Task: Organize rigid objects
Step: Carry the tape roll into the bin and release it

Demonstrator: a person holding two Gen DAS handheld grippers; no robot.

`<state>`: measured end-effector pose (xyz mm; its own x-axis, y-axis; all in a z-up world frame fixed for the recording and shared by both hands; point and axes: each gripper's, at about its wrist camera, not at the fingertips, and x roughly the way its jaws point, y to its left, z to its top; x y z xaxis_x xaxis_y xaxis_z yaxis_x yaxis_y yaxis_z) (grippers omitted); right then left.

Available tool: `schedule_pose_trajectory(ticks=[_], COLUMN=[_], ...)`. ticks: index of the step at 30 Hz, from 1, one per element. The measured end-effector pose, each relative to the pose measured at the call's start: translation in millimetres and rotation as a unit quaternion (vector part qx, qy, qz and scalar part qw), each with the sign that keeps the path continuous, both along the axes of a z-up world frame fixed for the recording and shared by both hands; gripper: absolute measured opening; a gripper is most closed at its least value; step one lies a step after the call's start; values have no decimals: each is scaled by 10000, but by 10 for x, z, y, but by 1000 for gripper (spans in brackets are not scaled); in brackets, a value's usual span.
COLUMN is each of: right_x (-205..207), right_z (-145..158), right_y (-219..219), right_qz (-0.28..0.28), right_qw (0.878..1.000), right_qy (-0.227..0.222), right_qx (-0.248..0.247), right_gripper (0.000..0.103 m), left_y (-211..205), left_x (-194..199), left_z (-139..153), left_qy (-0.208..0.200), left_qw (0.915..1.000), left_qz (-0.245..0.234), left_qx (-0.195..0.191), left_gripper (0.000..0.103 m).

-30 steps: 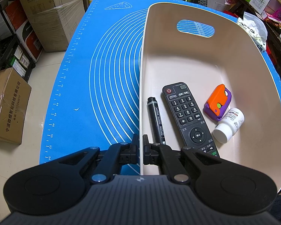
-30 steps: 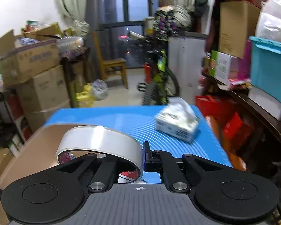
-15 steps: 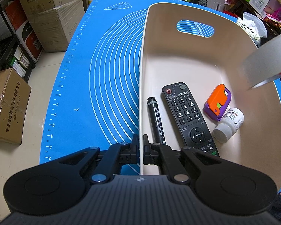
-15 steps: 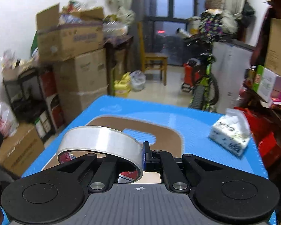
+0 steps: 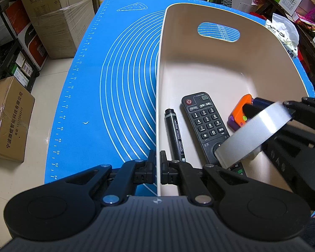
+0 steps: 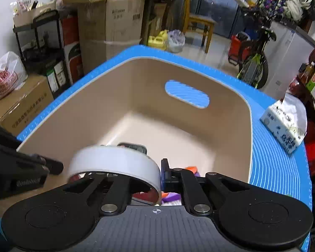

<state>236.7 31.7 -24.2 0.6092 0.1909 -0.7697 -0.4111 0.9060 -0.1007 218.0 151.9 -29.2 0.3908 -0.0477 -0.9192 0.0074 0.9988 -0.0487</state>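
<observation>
Bin [image 5: 199,67] holding remote [image 5: 205,124], marker [image 5: 176,134], orange toy [image 5: 240,110]

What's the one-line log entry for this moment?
left gripper: shut on bin wall | right gripper: jaws opening, tape roll between them, over bin | inside: remote, marker

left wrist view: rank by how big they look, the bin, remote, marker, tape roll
1. bin
2 and 3. remote and tape roll look alike; the tape is held nearer the camera, so unsure
4. marker

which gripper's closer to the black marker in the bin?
Left. Left gripper clamps the bin wall right beside the black marker; right gripper is across the remote, releasing tape roll.
</observation>
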Motion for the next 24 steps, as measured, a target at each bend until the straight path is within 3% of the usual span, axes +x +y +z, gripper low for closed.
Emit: schedule_pose_trajectory(ticks=[7,15,24], right_x=[-74,-110,-30], right_z=[49,150,81], right_y=[-75,-125,-145], right_qz=[103,304,151], right_qw=[9999,9987,9978], right_qy=[-34,-53,40], right_qx=[-24,-418,-647], right_gripper=[69,94,97], left_y=[1,1,-2], left_x=[0,0,-2], left_z=[0,0,4], left_qy=[0,-2,-6], left_qw=[10000,10000,10000], left_qz=[1,1,-1], left_qx=[-3,2,-6], left_gripper=[4,4,4])
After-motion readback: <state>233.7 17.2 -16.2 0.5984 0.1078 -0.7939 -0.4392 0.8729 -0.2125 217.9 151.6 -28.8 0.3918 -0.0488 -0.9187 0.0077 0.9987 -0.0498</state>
